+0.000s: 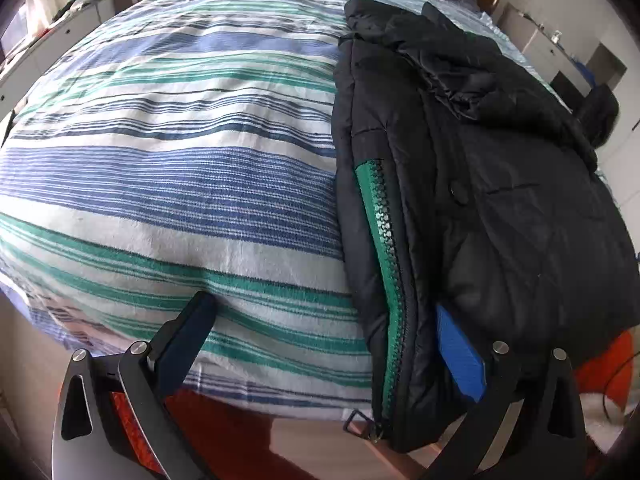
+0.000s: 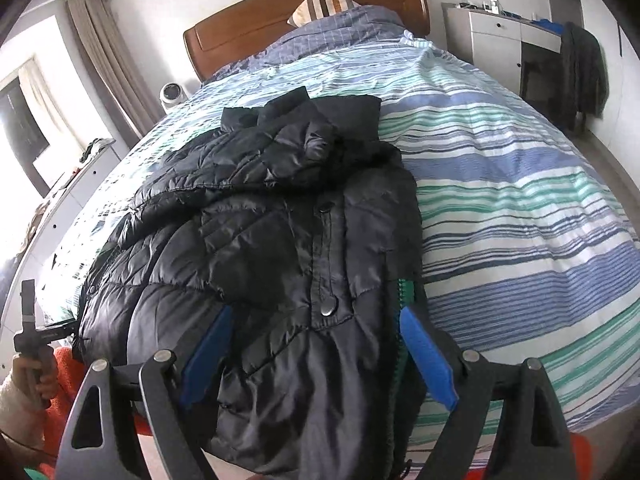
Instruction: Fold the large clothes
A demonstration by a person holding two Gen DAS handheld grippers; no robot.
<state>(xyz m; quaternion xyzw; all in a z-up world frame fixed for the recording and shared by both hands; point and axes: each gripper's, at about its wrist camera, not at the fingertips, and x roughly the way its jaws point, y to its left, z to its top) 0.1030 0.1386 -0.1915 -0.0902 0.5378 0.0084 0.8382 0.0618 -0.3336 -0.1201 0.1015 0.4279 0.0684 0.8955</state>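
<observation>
Now the black jacket on the bed is half folded, both grippers are spread wide, and its bottom edge must be grabbed next.

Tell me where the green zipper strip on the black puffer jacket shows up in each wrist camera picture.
Left wrist view: the green zipper strip runs down the jacket's left edge, from mid-picture to the bottom, right of centre.
Right wrist view: only a short piece of it shows at the jacket's right edge, just above the right-hand blue finger.
Shared landmark: the round black snap button on the black puffer jacket.
</observation>
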